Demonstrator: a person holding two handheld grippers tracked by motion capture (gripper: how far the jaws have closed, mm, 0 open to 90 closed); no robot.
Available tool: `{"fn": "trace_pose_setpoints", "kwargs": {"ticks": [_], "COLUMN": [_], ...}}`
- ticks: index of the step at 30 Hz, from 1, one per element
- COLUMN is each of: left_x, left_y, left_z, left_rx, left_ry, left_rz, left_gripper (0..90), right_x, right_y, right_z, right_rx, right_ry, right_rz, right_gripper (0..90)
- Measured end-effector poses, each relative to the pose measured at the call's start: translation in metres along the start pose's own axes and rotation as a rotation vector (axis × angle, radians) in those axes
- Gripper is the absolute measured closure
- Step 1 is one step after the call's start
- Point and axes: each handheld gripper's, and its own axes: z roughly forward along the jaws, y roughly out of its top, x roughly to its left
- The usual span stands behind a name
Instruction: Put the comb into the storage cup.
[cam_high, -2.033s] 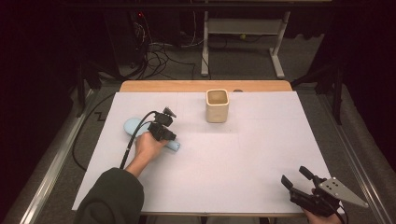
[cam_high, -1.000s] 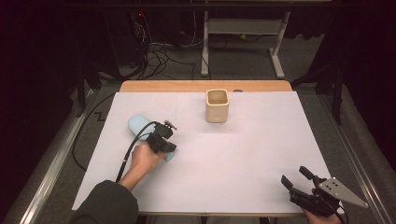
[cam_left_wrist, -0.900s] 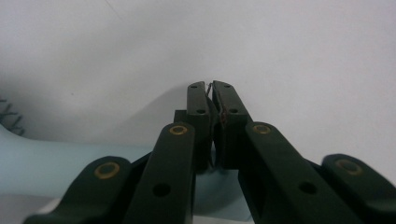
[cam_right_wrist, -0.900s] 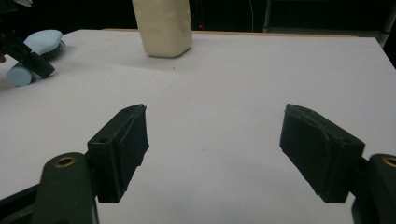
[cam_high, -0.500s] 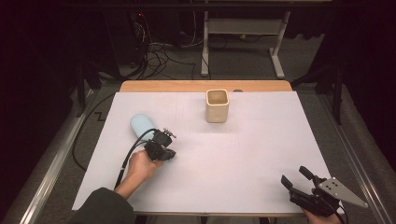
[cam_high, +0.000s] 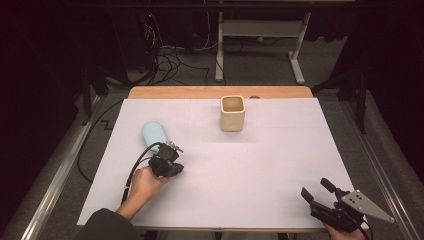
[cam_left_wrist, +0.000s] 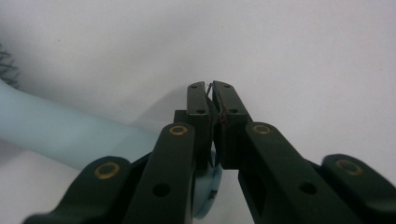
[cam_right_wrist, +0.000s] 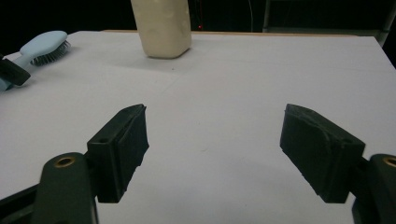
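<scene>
Left gripper (cam_high: 172, 156): low over the left half of the table, jaws pressed almost together, just a sliver of a gap at the tips; nothing seen pinched between them in the left gripper view.
Left hand (cam_high: 145, 182): wrapped round the tool's rear, forearm coming in from the bottom edge, cable looping off to the left.
Hairbrush (cam_high: 154, 134): pale blue, lying flat on the white sheet, head pointing toward the far-left side, handle running back under the left gripper; handle (cam_left_wrist: 70, 135) passing below and to the left of the closed jaws, touching or not, cannot tell.
Bristles (cam_right_wrist: 52, 54): facing down toward the sheet, seen from the right gripper view.
Cup (cam_high: 232, 113): cream, square-mouthed, upright, near the far edge at centre, well apart from the brush.
Right gripper (cam_high: 320, 192): parked at the near right corner, jaws spread wide, holding nothing, grey plate behind.
Table (cam_high: 280, 165): white sheet over it, wooden strip along the far edge.
</scene>
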Motion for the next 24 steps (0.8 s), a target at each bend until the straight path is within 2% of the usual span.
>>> {"fn": "trace_pose_setpoints", "kwargs": {"ticks": [14,17,24], "left_x": [-0.001,-0.003,-0.001], "left_y": [-0.010,-0.011,-0.015], "left_z": [-0.008,-0.009,-0.012], "left_rx": [-0.010,-0.014,-0.018], "left_ry": [0.003,0.020,0.002], "left_rz": [-0.010,-0.010,-0.028], "left_gripper": [86.0,85.9,85.9], "right_x": [0.002,0.001,0.002], "right_y": [0.000,0.000,0.000], "right_z": [0.001,0.001,0.002], "right_rx": [0.001,0.001,0.006], "right_ry": [0.006,0.005,0.003], "right_rz": [-0.007,-0.004,-0.010], "right_gripper": [24.1,24.1,24.1]}}
